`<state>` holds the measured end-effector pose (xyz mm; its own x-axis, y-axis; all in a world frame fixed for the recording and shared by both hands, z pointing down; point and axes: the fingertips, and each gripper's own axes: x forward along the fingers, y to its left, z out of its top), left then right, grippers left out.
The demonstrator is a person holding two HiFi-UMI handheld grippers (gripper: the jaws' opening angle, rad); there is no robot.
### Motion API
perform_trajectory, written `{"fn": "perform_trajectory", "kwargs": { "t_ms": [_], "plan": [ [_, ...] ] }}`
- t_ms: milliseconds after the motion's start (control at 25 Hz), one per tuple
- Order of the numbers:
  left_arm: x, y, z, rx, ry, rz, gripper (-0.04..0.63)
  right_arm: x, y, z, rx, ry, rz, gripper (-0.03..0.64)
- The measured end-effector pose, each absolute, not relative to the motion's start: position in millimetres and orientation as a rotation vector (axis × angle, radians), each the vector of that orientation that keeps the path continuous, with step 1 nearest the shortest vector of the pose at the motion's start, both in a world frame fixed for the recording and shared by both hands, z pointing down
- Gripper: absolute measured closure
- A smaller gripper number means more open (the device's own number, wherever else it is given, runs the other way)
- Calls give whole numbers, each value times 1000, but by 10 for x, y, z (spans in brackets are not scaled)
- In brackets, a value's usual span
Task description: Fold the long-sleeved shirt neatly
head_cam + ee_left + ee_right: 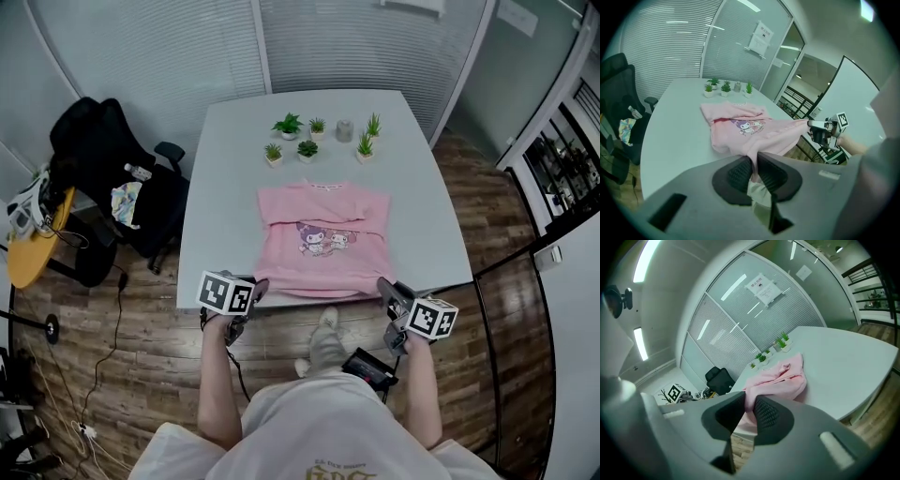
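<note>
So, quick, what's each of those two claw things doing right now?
Left gripper: closed on the pink shirt, at its near edge.
Right gripper: closed on the same shirt's near edge.

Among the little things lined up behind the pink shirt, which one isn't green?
The plain grey cylinder, toward the right; all the others are potted plants with green leaves.

You have nothing legible here. The paper notice on the glass wall is too small to read. The gold lettering on your white top is cut off at the frame edge. The pink shirt carries only a cartoon picture.
</note>
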<state>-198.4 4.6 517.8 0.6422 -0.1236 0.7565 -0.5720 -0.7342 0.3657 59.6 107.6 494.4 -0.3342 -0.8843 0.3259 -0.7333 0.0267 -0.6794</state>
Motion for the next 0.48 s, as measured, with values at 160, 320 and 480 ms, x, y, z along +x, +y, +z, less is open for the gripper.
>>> {"fn": "perform_trajectory", "kwargs": {
  "t_ms": [160, 320, 480],
  "plan": [
    [-1913, -160, 5133, 2273, -545, 968, 560, 651, 895, 4834, -1695, 2108, -1150, 558],
    [-1849, -413, 5096, 2278, -558, 943, 560, 687, 687, 4782, -1694, 2109, -1107, 558],
    [-1749, -623, 5070, 2290, -565, 935, 560, 752, 518, 4754, -1697, 2113, -1088, 558]
  ]
}}
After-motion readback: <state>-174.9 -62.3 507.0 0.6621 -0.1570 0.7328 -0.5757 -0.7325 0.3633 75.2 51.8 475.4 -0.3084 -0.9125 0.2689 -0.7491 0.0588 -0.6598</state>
